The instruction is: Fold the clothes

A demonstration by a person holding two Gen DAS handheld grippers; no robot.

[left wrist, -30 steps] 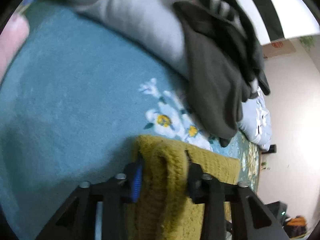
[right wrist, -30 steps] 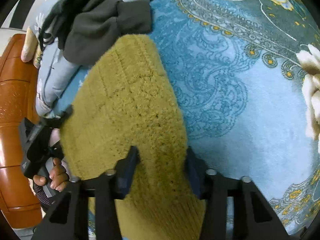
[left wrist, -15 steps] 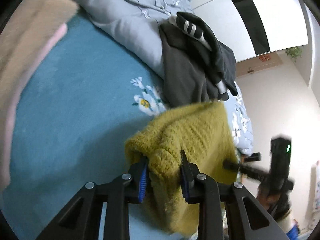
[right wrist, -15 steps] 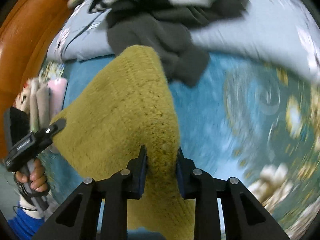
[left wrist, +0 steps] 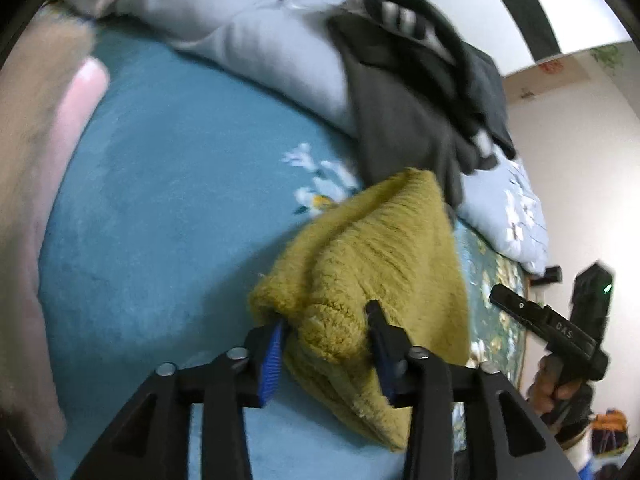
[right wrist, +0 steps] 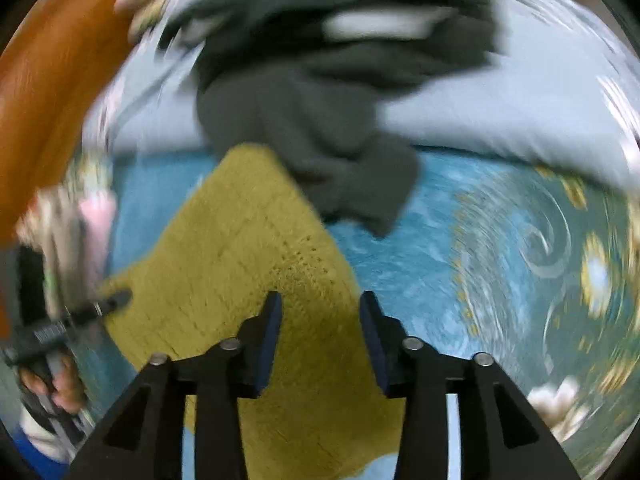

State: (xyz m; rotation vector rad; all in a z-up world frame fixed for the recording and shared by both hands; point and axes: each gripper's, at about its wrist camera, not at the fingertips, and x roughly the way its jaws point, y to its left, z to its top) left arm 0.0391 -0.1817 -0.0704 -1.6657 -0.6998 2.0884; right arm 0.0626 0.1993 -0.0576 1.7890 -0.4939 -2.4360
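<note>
Mustard knit sweater point(left wrist: 372, 264) — on the blue floral bedspread point(left wrist: 168, 184), bunched between the left gripper point(left wrist: 326, 330) jaws, now opening after a tight pinch. Right gripper point(right wrist: 320, 312) — jaws likewise opening, spread above the sweater's edge, previously clamped. Dark garments point(right wrist: 320, 128) beyond both.
</note>
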